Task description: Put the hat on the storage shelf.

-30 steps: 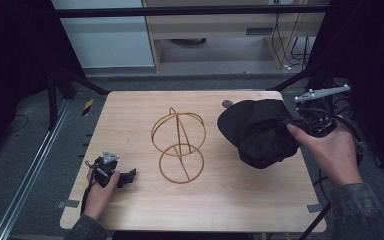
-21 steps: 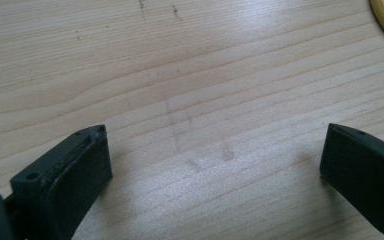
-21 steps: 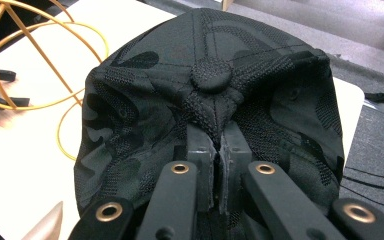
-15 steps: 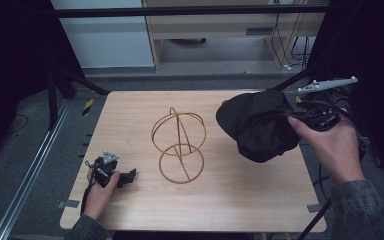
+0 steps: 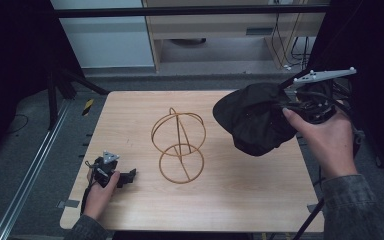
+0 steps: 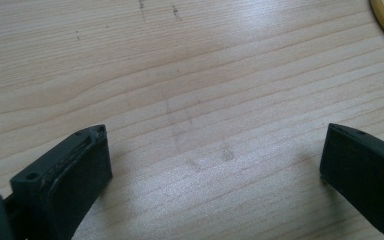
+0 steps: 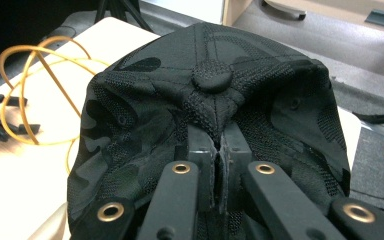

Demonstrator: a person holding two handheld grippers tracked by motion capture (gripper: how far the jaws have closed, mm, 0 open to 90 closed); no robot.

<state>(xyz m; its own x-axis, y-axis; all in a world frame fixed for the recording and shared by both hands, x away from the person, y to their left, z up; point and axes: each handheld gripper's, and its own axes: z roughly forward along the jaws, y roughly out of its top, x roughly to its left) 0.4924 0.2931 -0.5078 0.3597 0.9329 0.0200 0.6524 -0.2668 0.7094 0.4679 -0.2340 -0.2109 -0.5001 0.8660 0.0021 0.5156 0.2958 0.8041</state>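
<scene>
Over the last second I had lifted the black cap (image 5: 258,119) clear of the bench (image 5: 240,195) in my right gripper (image 7: 219,150), jaws pinching its fabric, toward the wire stand (image 5: 179,145), while my left gripper (image 5: 125,176) rested, jaws spread.

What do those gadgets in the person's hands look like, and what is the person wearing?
Each tool is black, with two flat, blocky jaws on metal arms joined by brass-coloured rivets. The right tool and the left tool each carry a grey three-cornered plate with small white knobs, and black cables trail off them. The right sleeve is dark grey.
</scene>
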